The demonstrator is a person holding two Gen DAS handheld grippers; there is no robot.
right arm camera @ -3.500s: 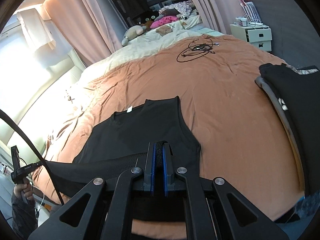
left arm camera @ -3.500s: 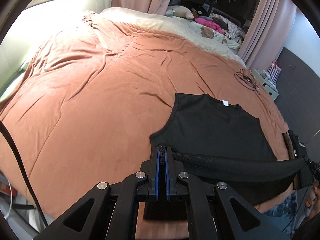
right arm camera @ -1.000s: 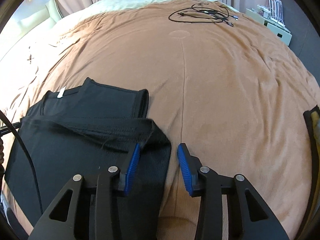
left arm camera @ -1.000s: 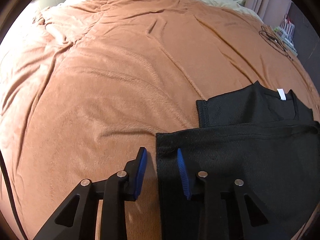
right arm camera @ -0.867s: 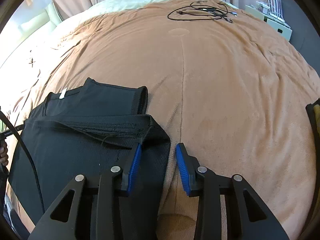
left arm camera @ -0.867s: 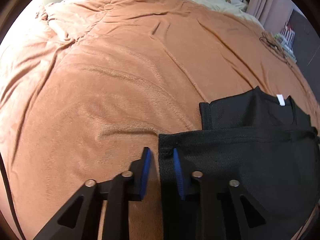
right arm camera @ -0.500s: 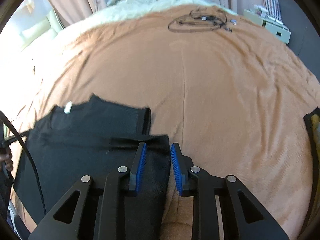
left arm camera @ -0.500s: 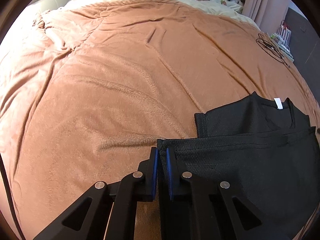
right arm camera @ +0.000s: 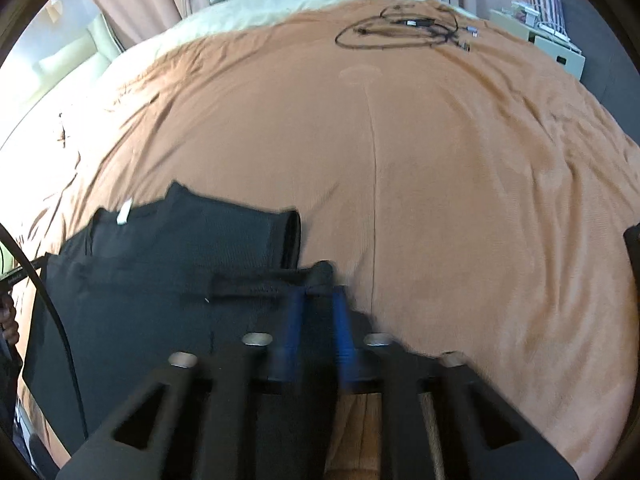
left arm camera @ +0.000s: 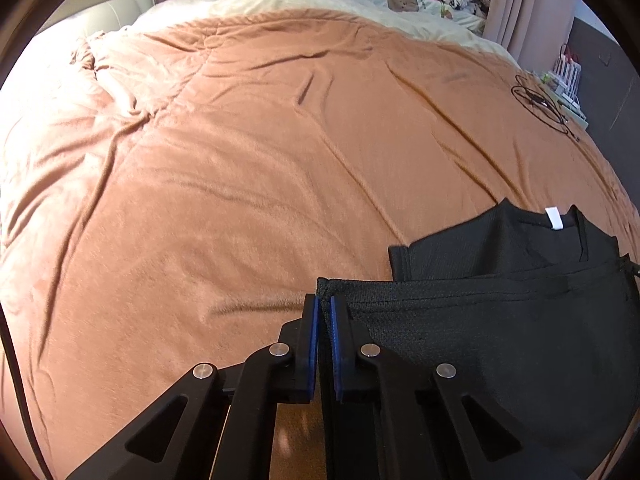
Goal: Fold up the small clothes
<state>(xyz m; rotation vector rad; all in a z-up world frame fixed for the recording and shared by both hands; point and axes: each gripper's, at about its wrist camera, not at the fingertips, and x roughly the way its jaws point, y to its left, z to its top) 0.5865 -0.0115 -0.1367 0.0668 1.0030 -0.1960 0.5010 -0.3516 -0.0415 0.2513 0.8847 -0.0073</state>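
**Lighting and Image Quality**

Daylight enters from the left side, overexposing the cream headboard (left arm camera: 108, 20) and washing out the near blanket (left arm camera: 240, 160) folds. The left wrist view is sharp. The right wrist view shows motion blur — the right gripper (right arm camera: 316, 320) and black garment (right arm camera: 160, 280) edge smear. Fisheye curvature bends both views, with dark vignetting at the corners.

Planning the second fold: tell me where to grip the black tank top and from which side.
Grip the black tank top at the two near corners of its folded hem, coming in low from the near bed edge. The layered edge lies flat on the brown blanket, with both corners exposed.
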